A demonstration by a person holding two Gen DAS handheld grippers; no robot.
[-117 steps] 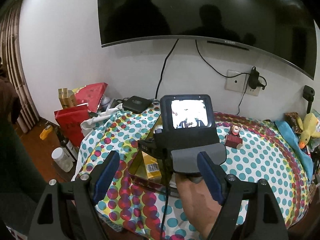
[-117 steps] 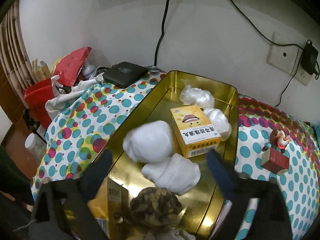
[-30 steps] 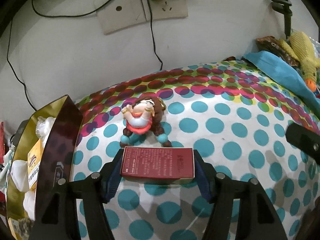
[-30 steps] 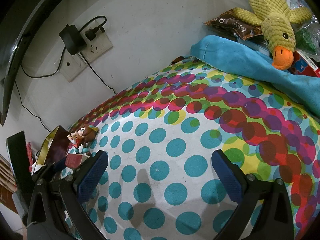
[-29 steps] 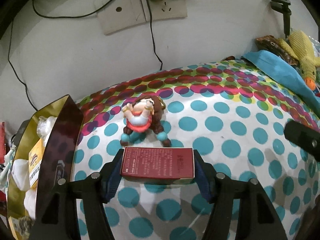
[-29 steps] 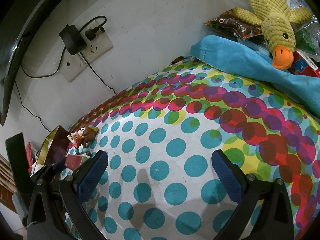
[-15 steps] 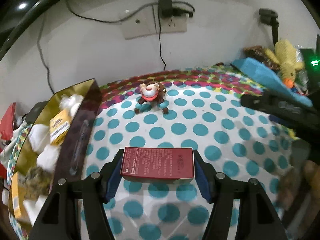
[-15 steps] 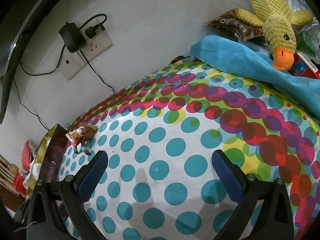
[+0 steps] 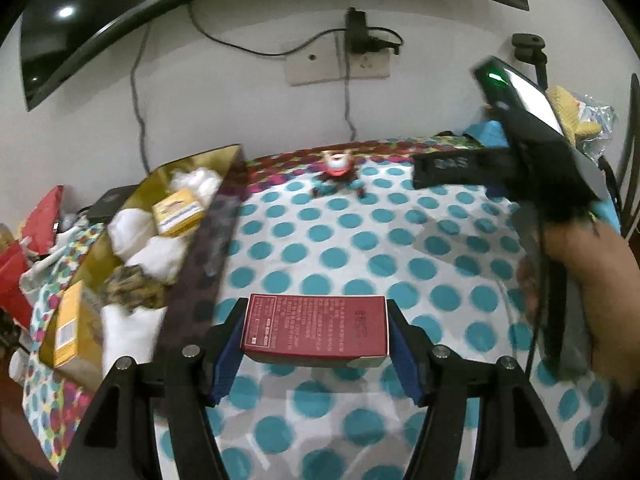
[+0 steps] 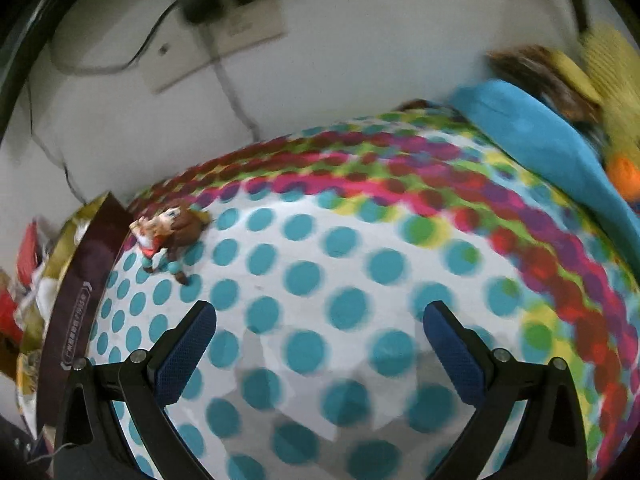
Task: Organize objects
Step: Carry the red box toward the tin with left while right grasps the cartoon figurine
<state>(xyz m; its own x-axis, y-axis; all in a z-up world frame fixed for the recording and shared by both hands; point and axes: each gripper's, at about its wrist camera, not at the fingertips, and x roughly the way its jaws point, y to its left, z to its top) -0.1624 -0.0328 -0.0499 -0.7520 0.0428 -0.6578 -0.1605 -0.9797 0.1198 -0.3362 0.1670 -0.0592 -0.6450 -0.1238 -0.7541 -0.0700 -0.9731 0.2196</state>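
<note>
My left gripper (image 9: 316, 328) is shut on a dark red box (image 9: 316, 326), held above the dotted tablecloth. To its left stands a gold tin (image 9: 192, 240) with white wads, a yellow box and a brown lump inside. A small figurine (image 9: 338, 172) sits far ahead by the wall. In the right wrist view my right gripper (image 10: 320, 344) stands open over bare cloth with nothing between its fingers. The figurine (image 10: 168, 236) lies up and left of it, next to the tin's dark side (image 10: 84, 312). A hand (image 9: 592, 296) carries the right gripper's body at the right of the left wrist view.
A blue cloth (image 10: 540, 140) and a yellow plush duck (image 10: 612, 80) lie at the right end. A wall socket with charger and cables (image 9: 352, 56) is behind the table. Red bags (image 9: 24, 248) and clutter sit past the tin on the left.
My left gripper has pulled back and left with the red box, so the figurine is now farther and the tin fills more of the view. The right gripper has swung left, blurring its view.
</note>
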